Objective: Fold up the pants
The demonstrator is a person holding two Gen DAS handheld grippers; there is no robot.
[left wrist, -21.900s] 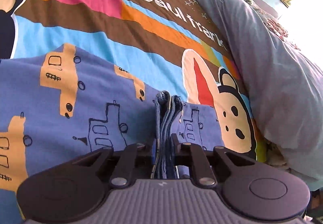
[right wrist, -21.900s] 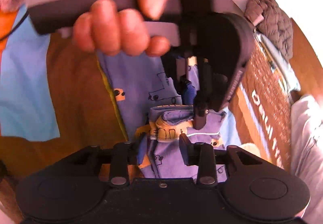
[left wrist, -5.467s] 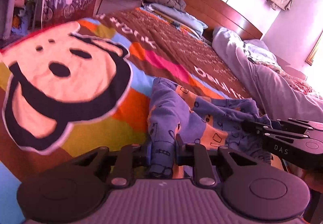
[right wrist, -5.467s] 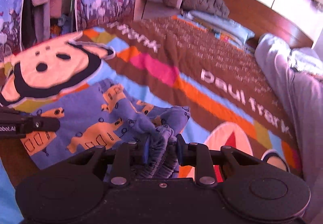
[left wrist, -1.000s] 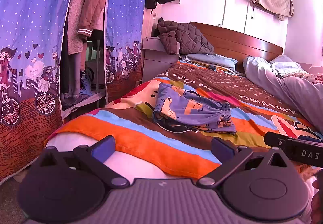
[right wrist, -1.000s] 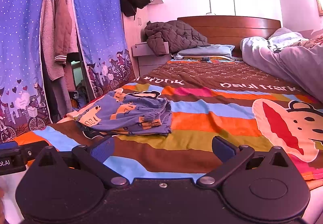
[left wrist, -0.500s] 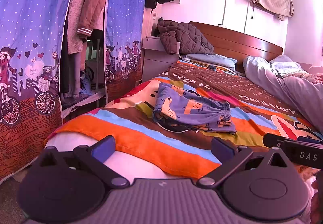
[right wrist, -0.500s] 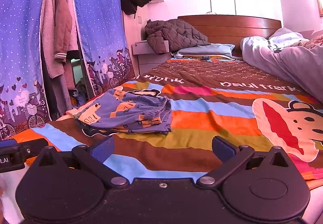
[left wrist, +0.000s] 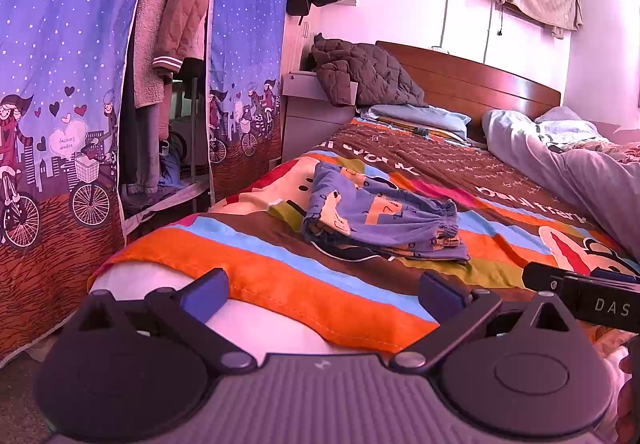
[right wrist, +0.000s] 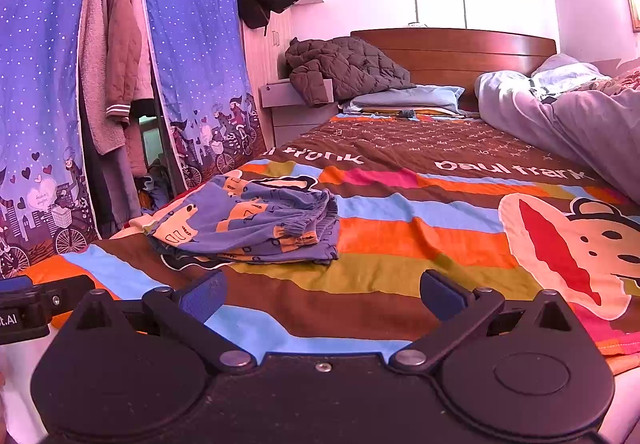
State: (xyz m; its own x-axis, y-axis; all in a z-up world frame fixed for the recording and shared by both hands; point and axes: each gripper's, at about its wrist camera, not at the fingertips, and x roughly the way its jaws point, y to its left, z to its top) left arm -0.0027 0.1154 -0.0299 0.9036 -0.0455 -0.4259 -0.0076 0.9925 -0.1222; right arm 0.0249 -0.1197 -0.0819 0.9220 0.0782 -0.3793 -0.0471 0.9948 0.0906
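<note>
The blue pants (left wrist: 380, 218) with orange car prints lie folded in a compact pile on the striped bedspread (left wrist: 280, 272), near the bed's foot corner. The same pants (right wrist: 248, 224) show left of centre in the right wrist view. My left gripper (left wrist: 324, 290) is open and empty, held back from the bed, well short of the pants. Off the bed's foot edge, my right gripper (right wrist: 324, 294) is open with nothing between its fingers. The right gripper's body (left wrist: 584, 296) shows at the right edge of the left wrist view.
A blue curtained wardrobe (left wrist: 80, 84) with hanging clothes stands left of the bed. A grey duvet (right wrist: 568, 124) is heaped along the right side. A brown jacket (right wrist: 344, 68) rests on the bedside cabinet by the wooden headboard (right wrist: 460, 48).
Over the last second almost nothing has moved. Both grippers stay open and drawn back; the view shifts only slightly.
</note>
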